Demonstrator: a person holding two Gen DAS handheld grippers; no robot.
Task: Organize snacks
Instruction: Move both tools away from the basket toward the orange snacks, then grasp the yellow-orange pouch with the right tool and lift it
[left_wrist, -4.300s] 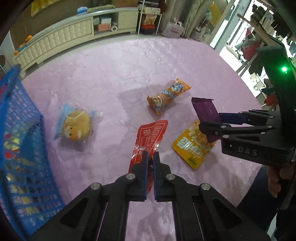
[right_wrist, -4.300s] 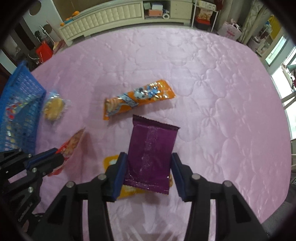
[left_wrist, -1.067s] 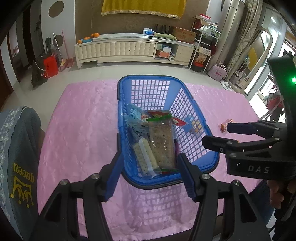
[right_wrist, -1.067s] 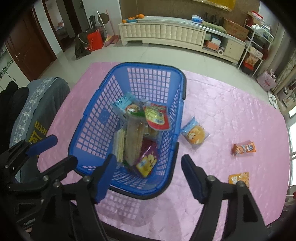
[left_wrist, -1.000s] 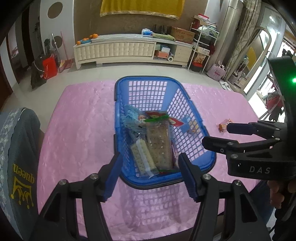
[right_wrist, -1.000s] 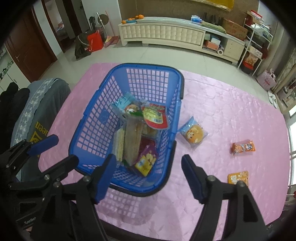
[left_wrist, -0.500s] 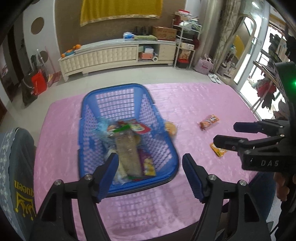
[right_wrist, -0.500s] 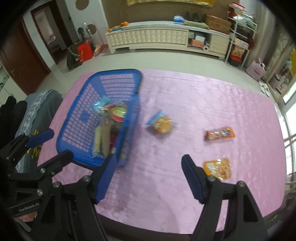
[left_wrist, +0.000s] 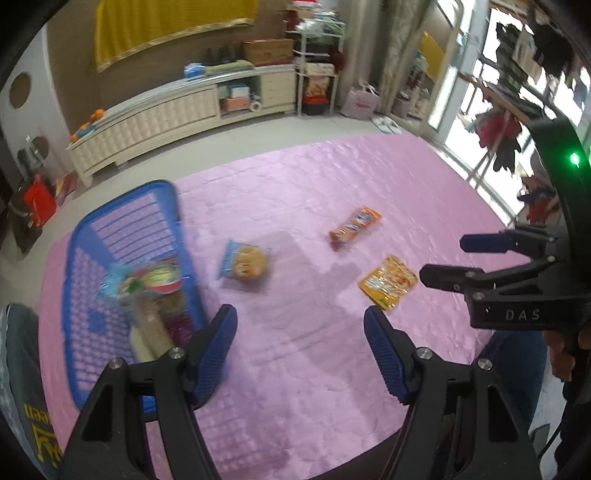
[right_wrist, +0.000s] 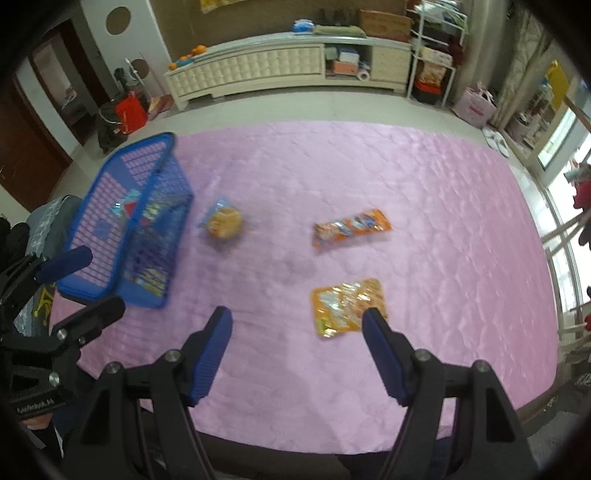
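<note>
Three wrapped snacks lie loose on the pink quilted cloth (right_wrist: 424, 177) that covers the table, well apart from one another. Seen from the right wrist, the round golden bun in a clear blue-edged wrapper (right_wrist: 222, 221) sits at about 10 o'clock from the centre of the view, just beside the right wall of the blue plastic mesh basket (right_wrist: 110, 206). The long orange snack bar packet (right_wrist: 351, 228) lies near 1 o'clock, and the flat yellow-orange pouch (right_wrist: 347, 305) lies at about 4 o'clock, close to the tip of the right-hand blue finger pad. The basket stands at 9 o'clock near the cloth's left edge, and several packets already rest inside it, though blur hides what they are.

The right gripper (right_wrist: 297, 319) hovers above bare cloth with its jaws spread wide and nothing between them. From the left wrist, the left gripper (left_wrist: 300, 318) likewise holds nothing, its jaws parted wide over the cloth; the basket (left_wrist: 122, 236) shows at 9 o'clock, the bun (left_wrist: 248, 261) just right of it, the bar (left_wrist: 354, 225) at 1 o'clock and the pouch (left_wrist: 388, 281) at 3 o'clock.

Beyond the table, a long cream cabinet (right_wrist: 258, 64) runs along the far wall at 12 o'clock.
</note>
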